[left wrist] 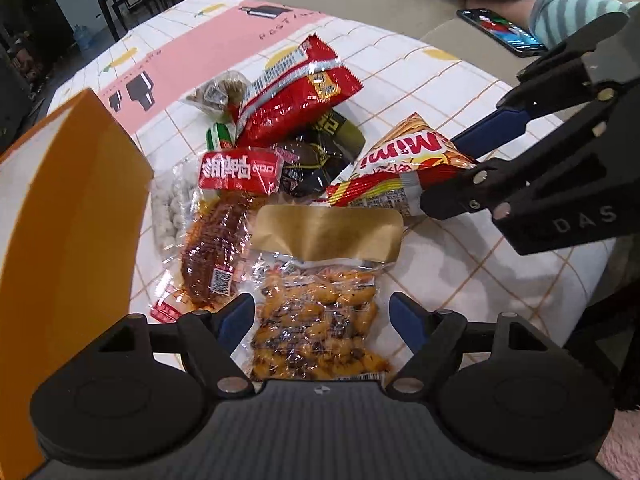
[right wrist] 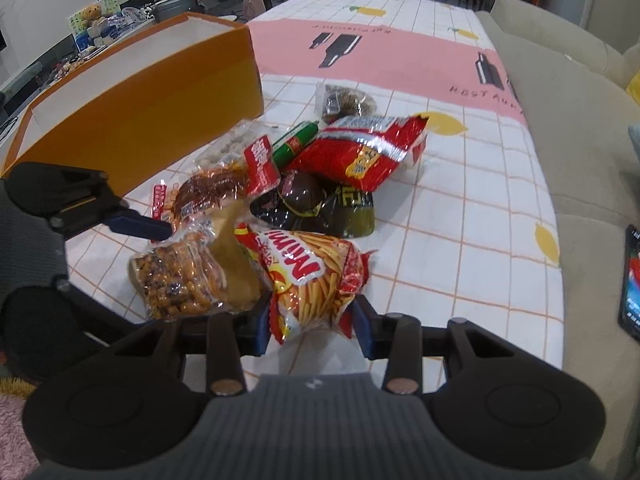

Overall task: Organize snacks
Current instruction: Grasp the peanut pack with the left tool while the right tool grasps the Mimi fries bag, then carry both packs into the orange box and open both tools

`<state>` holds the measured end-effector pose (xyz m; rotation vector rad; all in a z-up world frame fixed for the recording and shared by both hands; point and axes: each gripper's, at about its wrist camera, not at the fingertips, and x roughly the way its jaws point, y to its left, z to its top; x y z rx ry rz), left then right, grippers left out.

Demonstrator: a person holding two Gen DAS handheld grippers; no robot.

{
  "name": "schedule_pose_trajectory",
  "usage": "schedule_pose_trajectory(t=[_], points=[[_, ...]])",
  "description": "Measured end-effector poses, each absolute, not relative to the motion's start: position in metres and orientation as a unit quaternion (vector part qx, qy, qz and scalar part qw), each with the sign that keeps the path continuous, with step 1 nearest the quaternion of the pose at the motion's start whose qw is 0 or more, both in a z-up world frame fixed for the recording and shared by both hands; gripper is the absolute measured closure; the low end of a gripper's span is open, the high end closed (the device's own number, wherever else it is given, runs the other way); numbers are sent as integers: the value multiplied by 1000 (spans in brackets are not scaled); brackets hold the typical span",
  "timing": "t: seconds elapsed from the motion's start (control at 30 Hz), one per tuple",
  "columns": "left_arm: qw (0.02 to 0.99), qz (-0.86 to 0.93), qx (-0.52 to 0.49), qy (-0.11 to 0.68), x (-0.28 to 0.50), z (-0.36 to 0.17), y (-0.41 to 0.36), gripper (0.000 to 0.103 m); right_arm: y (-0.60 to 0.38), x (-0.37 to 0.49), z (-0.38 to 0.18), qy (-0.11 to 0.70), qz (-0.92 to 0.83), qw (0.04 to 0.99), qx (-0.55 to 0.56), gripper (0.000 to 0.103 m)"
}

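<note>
A pile of snacks lies on a checked tablecloth [left wrist: 460, 264]. My left gripper [left wrist: 322, 326] is open, its fingers on either side of a clear pack of glazed nuts with a gold top [left wrist: 320, 320]; that pack also shows in the right wrist view [right wrist: 176, 280]. My right gripper [right wrist: 314, 326] is closing on the end of a Mimi stick-snack bag [right wrist: 316, 280], with the bag's end between its blue pads; the same bag shows in the left wrist view [left wrist: 400, 172]. An open orange box [right wrist: 132, 92] stands to the left of the pile.
The pile also holds a red bag [left wrist: 296, 92], a red-labelled meat pack [left wrist: 224, 232], dark wrapped pieces [left wrist: 320, 152], a green sausage [right wrist: 296, 140] and a pack of white balls [left wrist: 168, 208]. A sofa [right wrist: 580, 128] with a phone [left wrist: 502, 30] runs along the right.
</note>
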<state>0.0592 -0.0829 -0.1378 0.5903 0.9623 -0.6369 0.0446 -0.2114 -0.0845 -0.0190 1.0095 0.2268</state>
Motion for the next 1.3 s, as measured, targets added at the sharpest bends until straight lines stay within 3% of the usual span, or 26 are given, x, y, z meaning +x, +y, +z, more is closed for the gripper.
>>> schedule_pose_trajectory(t=[0.1, 0.2, 0.37, 1.0, 1.3], points=[[800, -290, 269, 452, 61, -142, -82, 11, -211, 45, -87, 485, 111, 868, -10, 64], [805, -286, 242, 461, 64, -141, -79, 19, -209, 46, -88, 483, 113, 868, -14, 64], [812, -275, 212, 468, 62, -135, -73, 24, -208, 45, -86, 477, 108, 872, -25, 64], [893, -139, 64, 424, 88, 26, 41, 26, -151, 60, 18, 341, 191, 919, -51, 68], [876, -59, 58, 474, 148, 29, 84, 26, -66, 114, 53, 297, 267, 907, -132, 70]])
